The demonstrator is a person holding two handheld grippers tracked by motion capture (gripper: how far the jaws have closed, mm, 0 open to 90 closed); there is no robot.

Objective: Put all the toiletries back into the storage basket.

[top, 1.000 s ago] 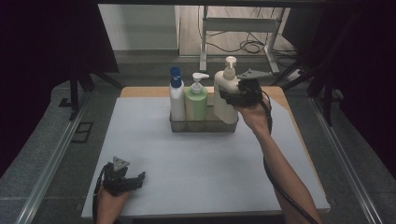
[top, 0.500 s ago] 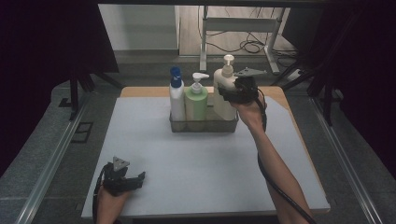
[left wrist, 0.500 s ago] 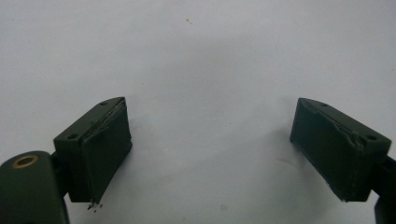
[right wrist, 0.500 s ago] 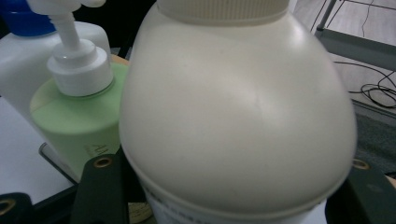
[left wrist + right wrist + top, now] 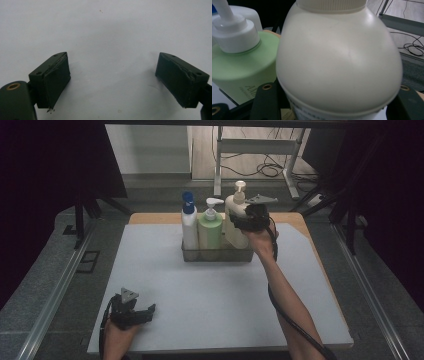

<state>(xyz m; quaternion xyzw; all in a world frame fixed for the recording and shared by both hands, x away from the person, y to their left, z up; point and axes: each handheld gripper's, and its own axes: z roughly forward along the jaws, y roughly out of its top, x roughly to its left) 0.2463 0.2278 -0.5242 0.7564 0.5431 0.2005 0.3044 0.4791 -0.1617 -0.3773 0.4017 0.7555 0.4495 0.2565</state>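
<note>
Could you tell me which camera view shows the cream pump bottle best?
The high view: the cream pump bottle shows whole, pump included, standing in the tray. The right gripper view shows its shoulder close up, between the right claw's jaws.

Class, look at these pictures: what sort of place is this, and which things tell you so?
Probably a lab or test workspace, not a home. A bare white table stands between dark curtains, cables lie on the floor behind it by a metal frame, and a person works with a hand-held right gripper at a tray of pump bottles.
</note>
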